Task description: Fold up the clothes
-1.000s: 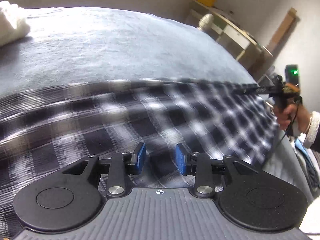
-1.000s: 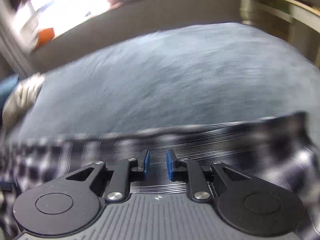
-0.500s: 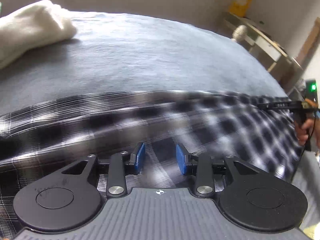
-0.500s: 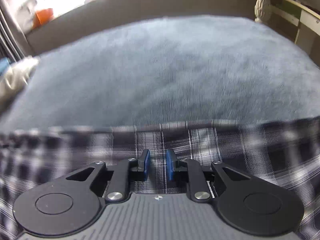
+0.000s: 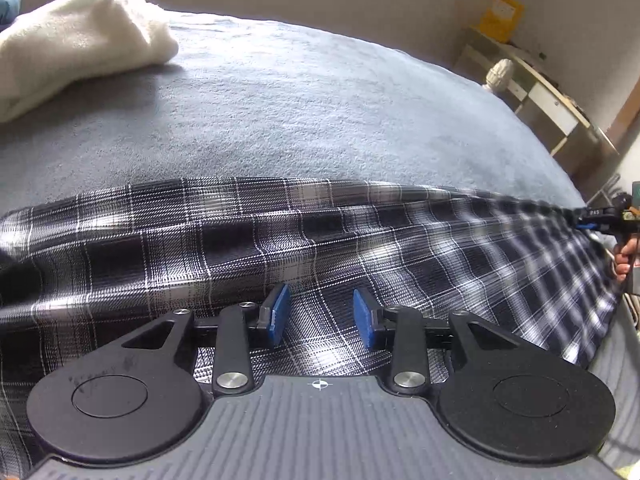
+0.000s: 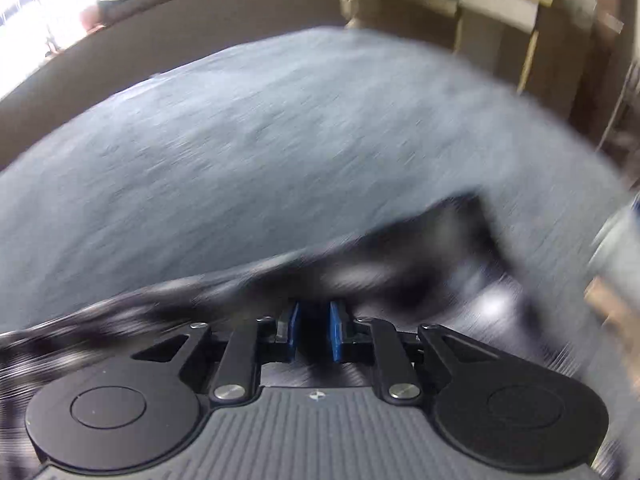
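Two hand-held grippers are seen: the left hand-held gripper (image 5: 320,316) has blue pads apart over the plaid shirt (image 5: 280,240), nothing pinched; the right hand-held gripper (image 6: 314,330) is clamped on a shirt edge, view blurred. The shirt is spread on the grey bed (image 5: 300,112). Fold step judged underway; next, a left grasp is needed.

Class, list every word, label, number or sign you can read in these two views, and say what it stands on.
None can be read with certainty.
Small white print on the right gripper, seen from the left wrist: too small to read.
Yellow box on the shelf: marking too blurred.
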The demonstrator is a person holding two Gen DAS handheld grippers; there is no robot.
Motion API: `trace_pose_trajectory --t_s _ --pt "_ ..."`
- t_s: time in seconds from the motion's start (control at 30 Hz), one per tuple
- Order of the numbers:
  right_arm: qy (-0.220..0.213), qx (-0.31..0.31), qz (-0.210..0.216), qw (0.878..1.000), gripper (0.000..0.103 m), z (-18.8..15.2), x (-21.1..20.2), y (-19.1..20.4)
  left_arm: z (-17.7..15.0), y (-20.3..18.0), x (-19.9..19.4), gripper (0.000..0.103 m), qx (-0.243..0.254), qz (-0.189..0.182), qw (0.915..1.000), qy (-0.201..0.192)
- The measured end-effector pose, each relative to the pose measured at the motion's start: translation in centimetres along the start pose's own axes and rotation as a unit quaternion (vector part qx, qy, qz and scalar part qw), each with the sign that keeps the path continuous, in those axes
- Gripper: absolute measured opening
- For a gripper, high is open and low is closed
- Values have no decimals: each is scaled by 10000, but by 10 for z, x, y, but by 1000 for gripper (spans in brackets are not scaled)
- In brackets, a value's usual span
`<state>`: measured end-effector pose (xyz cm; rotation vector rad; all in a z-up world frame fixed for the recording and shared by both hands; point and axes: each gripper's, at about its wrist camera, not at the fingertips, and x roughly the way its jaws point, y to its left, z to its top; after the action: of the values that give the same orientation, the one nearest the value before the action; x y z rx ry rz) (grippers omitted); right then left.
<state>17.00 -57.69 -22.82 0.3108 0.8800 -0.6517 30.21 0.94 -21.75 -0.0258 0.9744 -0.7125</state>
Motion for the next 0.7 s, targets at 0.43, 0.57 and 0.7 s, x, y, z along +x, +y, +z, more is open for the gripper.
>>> trace_pose_trajectory --t_s 0.43,0.57,0.7 --pt "509 -1569 1540 9742 20 -100 -106 -13 0 6 -4 37 -182 -8 9998 -6" --pt "358 -658 631 9952 17 -104 -91 -75 2 6 -13 37 -223 55 9997 -80" --pt "153 534 -410 9976 19 -89 -96 -131 3 10 -31 37 -254 156 9994 -177"
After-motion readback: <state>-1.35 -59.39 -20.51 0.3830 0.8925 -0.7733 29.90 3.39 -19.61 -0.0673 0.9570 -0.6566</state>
